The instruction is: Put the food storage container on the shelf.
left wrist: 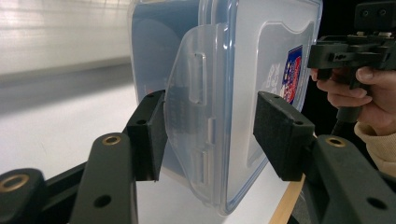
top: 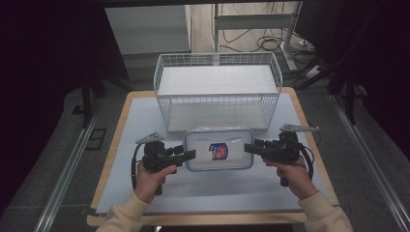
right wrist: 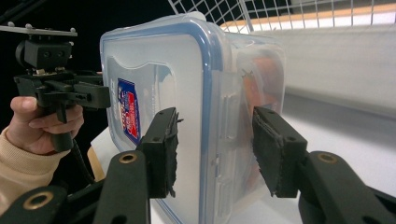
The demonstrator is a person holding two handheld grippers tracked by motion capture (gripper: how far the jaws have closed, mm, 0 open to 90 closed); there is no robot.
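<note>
Lift step: my left gripper (top: 189, 155) and right gripper (top: 249, 148) clamp opposite ends of the lidded plastic food container (top: 218, 149), held just before the white wire basket (top: 217, 87). Next, I judge: carry level, over the near rim.

so the clear lidded container (top: 218, 149) sits between both grippers, left gripper (top: 187, 155) clamped on one end, right gripper (top: 249, 148) on the other, white wire basket (top: 217, 92) right behind

My left gripper (top: 189, 154) and right gripper (top: 249, 148) point inward at each other, both hands level, jaws clamped.
</note>
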